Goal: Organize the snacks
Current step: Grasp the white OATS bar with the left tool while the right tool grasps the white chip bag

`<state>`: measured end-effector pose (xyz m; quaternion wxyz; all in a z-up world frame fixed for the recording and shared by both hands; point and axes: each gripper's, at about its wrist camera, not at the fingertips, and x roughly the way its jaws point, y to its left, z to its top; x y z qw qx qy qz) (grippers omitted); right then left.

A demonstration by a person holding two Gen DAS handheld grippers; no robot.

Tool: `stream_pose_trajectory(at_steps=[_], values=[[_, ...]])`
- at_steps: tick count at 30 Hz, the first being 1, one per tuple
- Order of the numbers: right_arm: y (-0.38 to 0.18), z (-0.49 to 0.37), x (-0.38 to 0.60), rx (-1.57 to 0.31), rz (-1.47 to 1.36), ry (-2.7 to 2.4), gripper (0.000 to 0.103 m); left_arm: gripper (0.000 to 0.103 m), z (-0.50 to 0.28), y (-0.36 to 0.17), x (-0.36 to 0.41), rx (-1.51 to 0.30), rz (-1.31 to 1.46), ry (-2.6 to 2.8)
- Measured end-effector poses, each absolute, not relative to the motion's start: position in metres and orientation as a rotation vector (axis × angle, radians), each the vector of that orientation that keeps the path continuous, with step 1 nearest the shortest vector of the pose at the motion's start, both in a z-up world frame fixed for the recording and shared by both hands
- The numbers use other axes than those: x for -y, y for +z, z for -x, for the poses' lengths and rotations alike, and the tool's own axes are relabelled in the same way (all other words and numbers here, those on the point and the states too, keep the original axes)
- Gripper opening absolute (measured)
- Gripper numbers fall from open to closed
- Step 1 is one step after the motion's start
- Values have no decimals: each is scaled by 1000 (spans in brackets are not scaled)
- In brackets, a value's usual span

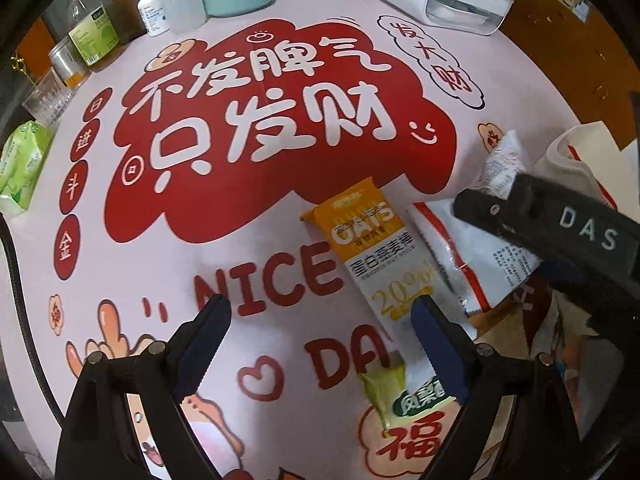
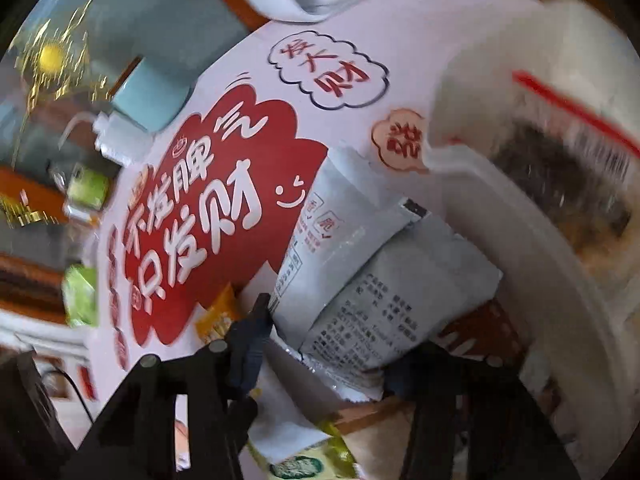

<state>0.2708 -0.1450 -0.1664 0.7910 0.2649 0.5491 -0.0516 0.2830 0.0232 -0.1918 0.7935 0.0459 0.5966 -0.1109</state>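
The left tongs (image 1: 320, 336) are held apart and empty, low over the bench (image 1: 280, 248), with the near end of the oat bar (image 1: 374, 248) lying just inside the right-hand finger. This stance is judged to be a waiting one, kept close to the next snack to be taken. Nearer the camera than the oat bar, and touching it, a green and yellow packet (image 1: 396, 396) lies partly under that same finger.

The right tongs (image 2: 324, 344) are seen spread wide around a white packet (image 2: 376, 304), its printed back turned up; whether the fingers are pressing on it cannot be told, since the right-hand finger is dark and blurred. A second white packet (image 2: 320, 236) lies under it, farther from the tongs. In the left view the right tongs (image 1: 480, 204) are seen reaching over these white packets (image 1: 464, 248), which lie right beside the oat bar.

Beyond the white packets, on the side away from the oat bar, a white tub (image 2: 500, 208) stands with a snack already inside. It is judged that the tub serves as the collecting place, and that the loose packets are gathered close to it so that each carry is short.

Bottles (image 1: 96, 32) are ranged along the far edge of the bench, well apart from the oat bar.
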Motion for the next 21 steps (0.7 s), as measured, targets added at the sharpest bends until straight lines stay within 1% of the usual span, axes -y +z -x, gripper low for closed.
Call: stream_pose_trajectory(at_steps=[6,16,20,21], values=[[-151,-271,146,-1132,-540,-44,40,91,-286,-197,-15,-1298,-56,-237],[-120,-264,151,-1014,-522,55,39,91,-294,-202,3,-1352,37,-235],[-101,-258,157,-926,-523,53,39,98,-298,-199,1,-1361,113,-226],[-97,-256,158,-912,-521,51,39,98,-300,-199,-1,-1362,124,-215]])
